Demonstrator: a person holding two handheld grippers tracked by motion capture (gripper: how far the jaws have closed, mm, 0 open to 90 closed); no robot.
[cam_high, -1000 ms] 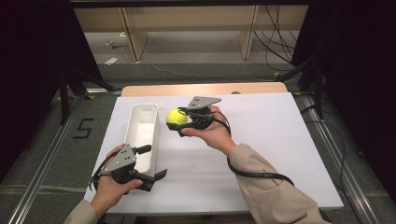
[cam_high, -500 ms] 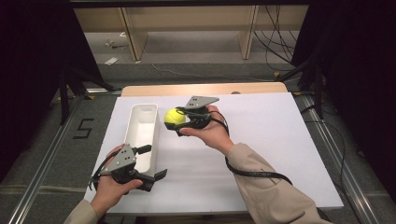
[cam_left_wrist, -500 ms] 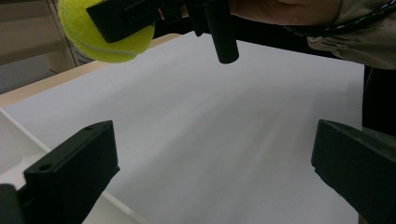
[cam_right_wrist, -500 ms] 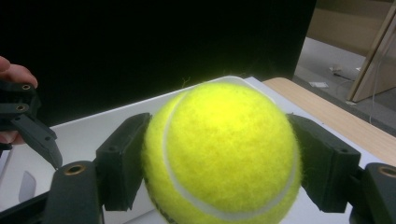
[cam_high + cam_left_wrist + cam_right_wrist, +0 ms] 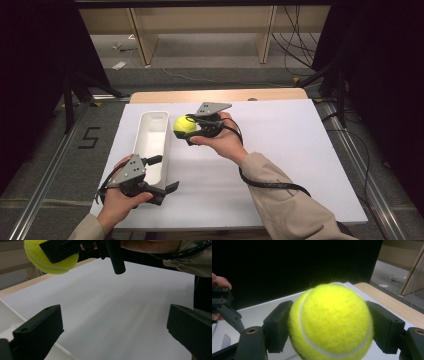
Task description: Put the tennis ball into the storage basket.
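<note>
Right tool (image 5: 192, 131) clamps the tennis ball (image 5: 184, 124), hiding its sides; left tool (image 5: 162, 175) gapes empty.

The tennis ball (image 5: 184, 124) was bright yellow-green and fuzzy, with a pale curved seam running across its felt. It sat clamped between the two black jaws of the right tool (image 5: 192, 127), which pressed on its opposite sides, and was held up off the white desk (image 5: 280, 150). In the high view it hung just beside the far end of the long white tray (image 5: 152, 142), close to the tray's right rim.
</note>
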